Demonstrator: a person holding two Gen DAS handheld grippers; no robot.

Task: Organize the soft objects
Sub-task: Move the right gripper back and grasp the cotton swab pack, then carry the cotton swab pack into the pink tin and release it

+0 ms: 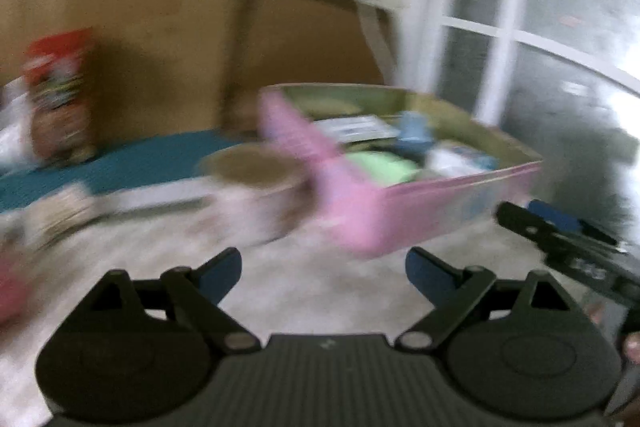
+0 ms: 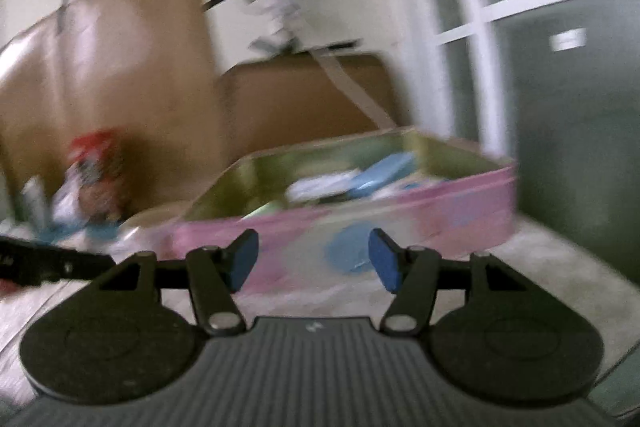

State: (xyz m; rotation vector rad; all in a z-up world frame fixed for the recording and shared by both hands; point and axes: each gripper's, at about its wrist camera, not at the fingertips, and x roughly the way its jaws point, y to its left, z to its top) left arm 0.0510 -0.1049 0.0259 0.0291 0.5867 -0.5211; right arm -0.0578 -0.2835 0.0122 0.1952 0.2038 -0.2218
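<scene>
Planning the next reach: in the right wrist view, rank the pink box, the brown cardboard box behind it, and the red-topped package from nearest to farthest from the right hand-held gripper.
1. Pink box, straight ahead.
2. Red-topped package, far left; blurred.
3. Brown cardboard box, behind the pink box, by the wall.

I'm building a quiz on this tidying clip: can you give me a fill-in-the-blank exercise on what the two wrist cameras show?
1. The outside of the box that holds the soft things is mostly ____.
2. Between the fingers of the left gripper there is ____.
3. The pads on the right gripper are coloured ____.
4. In the left wrist view, the box stands to the ____ of the red-topped package.

Missing words: pink; nothing; blue; right
</scene>
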